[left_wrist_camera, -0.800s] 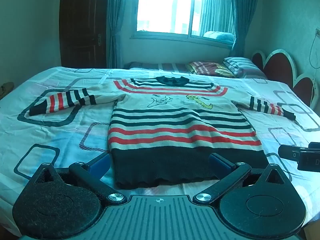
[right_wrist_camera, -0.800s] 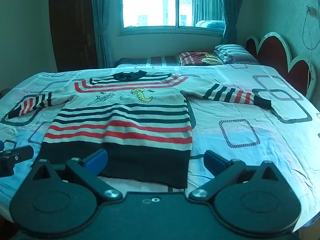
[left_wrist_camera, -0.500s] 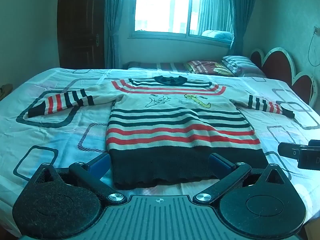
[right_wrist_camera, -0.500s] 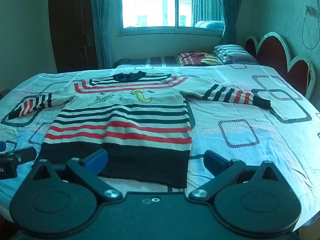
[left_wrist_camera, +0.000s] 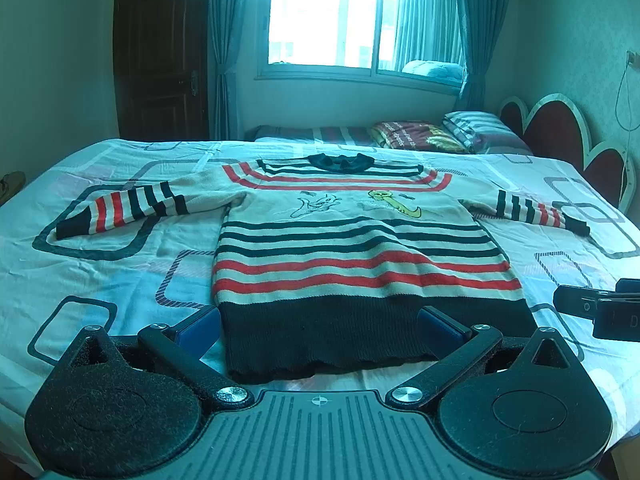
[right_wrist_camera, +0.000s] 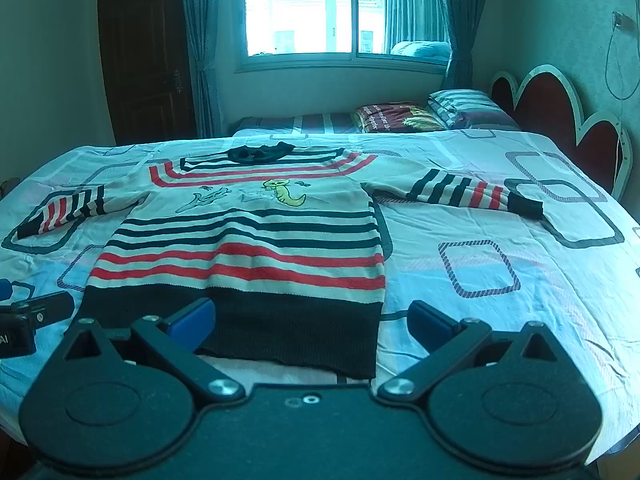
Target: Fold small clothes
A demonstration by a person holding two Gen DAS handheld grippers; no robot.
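Observation:
A small striped sweater (left_wrist_camera: 352, 248) lies flat and face up on the bed, sleeves spread to both sides, dark hem nearest me. It has red and dark stripes and cartoon figures on the chest. It also shows in the right wrist view (right_wrist_camera: 256, 240). My left gripper (left_wrist_camera: 320, 326) is open and empty, just before the hem's left half. My right gripper (right_wrist_camera: 312, 318) is open and empty, just before the hem's right corner. The right gripper also shows at the right edge of the left wrist view (left_wrist_camera: 600, 312).
The bed sheet (left_wrist_camera: 100, 280) is white with rounded square patterns. Pillows (left_wrist_camera: 476, 128) and a folded blanket (left_wrist_camera: 412, 134) lie at the far end. A red headboard (left_wrist_camera: 560, 132) stands at the right. A dark door (left_wrist_camera: 160, 52) and a window (left_wrist_camera: 360, 20) are behind.
Both grippers have shifted slightly, so the sweater sits a little differently in each view. The sweater itself has not moved. Both jaws stay open.

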